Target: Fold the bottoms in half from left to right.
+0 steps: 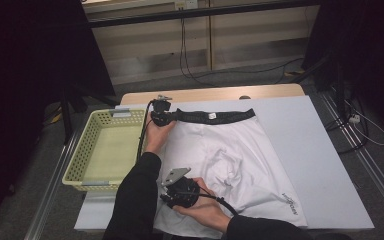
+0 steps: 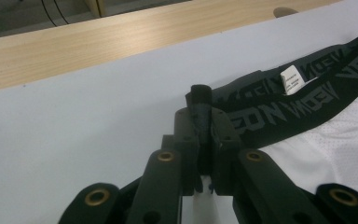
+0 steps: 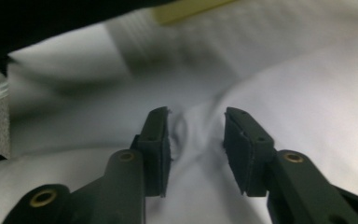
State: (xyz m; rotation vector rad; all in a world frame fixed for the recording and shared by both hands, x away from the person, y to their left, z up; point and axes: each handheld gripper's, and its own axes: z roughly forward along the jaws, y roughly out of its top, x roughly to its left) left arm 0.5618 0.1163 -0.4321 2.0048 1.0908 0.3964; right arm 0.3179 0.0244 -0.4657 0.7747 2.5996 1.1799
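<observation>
White shorts (image 1: 230, 150) with a black lettered waistband (image 1: 220, 116) lie spread flat on the pale mat (image 1: 305, 135). My left gripper (image 1: 171, 116) is at the waistband's left end. In the left gripper view its jaws (image 2: 200, 116) are pressed together on the end of the waistband (image 2: 279, 109), near a small white label (image 2: 292, 79). My right gripper (image 1: 172, 192) sits at the shorts' lower left edge. In the right gripper view it (image 3: 196, 135) stands open, with a raised fold of white fabric (image 3: 307, 93) between the jaws, not pinched.
A pale yellow slotted basket (image 1: 87, 135) stands on the table left of the shorts, close to my left forearm. A strip of bare wood (image 1: 215, 93) runs along the table's far edge. The mat extends to the right of the shorts. Cables lie on the floor beyond.
</observation>
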